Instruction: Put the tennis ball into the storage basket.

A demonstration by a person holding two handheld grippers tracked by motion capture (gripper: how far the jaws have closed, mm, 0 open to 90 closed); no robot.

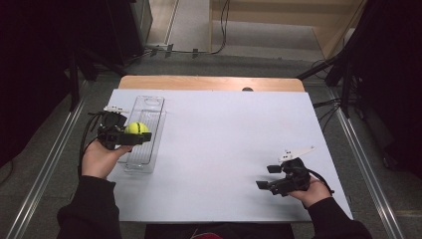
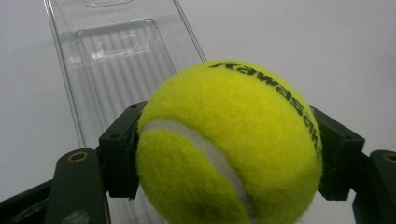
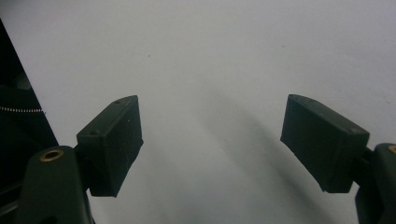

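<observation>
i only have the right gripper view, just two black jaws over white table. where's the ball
Observer: The fuzzy yellow tennis ball is clamped in the left gripper, one black jaw on each side of it.
Operator: is it over anything
Observer: In the high view it sits above the long clear plastic tray at the left side of the white table.
Operator: anything already in that tray
Observer: The part of the tray seen in the left gripper view holds nothing; the ball hides the near end.
Operator: and where's my right gripper from above
Observer: The right gripper is near the table's front right corner, jaws open, nothing between them.
</observation>
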